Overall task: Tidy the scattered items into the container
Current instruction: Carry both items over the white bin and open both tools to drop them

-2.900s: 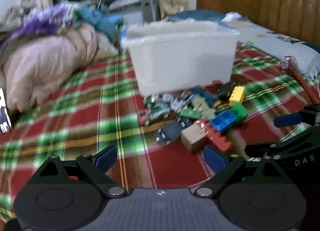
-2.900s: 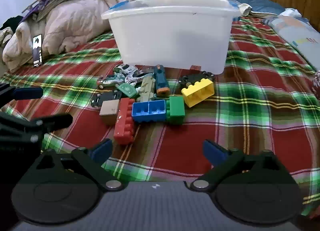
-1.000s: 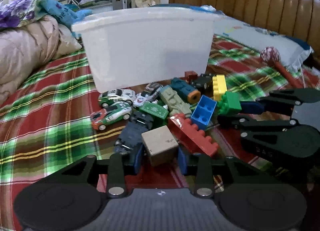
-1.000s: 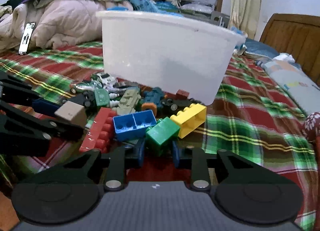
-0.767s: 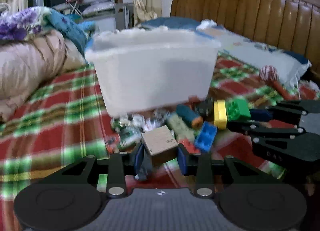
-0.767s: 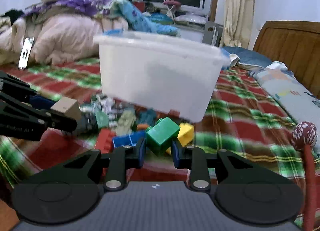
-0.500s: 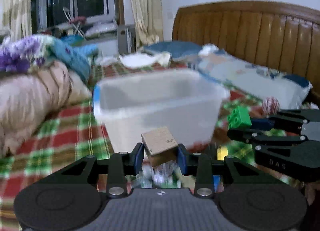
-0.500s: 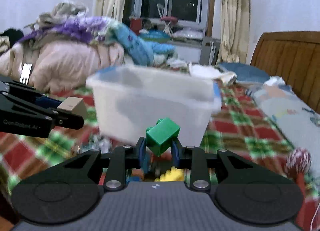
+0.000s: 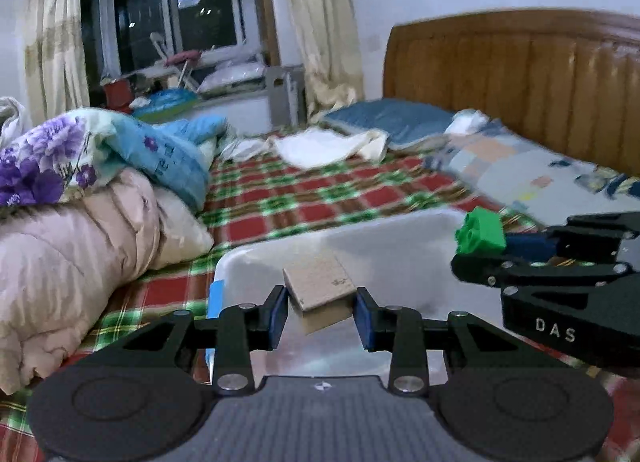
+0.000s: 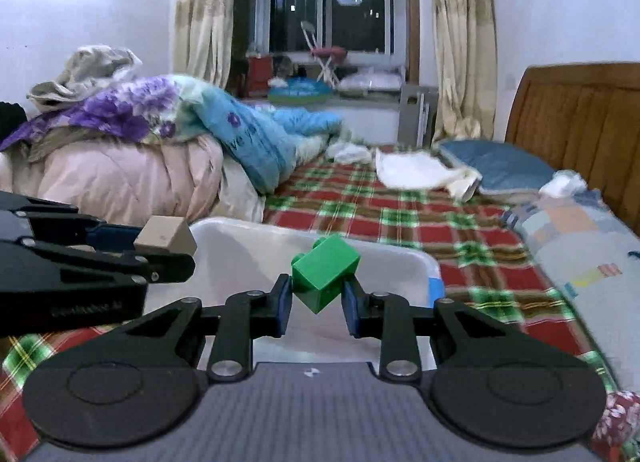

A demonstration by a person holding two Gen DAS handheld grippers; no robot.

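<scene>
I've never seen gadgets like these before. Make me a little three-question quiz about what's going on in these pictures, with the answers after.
1. True or false: the left gripper is closed on a tan wooden cube.
2. What does the right gripper hold? A) a yellow brick B) a green brick C) a toy car
3. Fill the gap: both held pieces hang above the white plastic ____.

Key
1. True; its blue pads clamp the cube on two sides.
2. B, the green brick.
3. Container: the white plastic container sits on the plaid bedspread, its open top below both grippers.
</scene>
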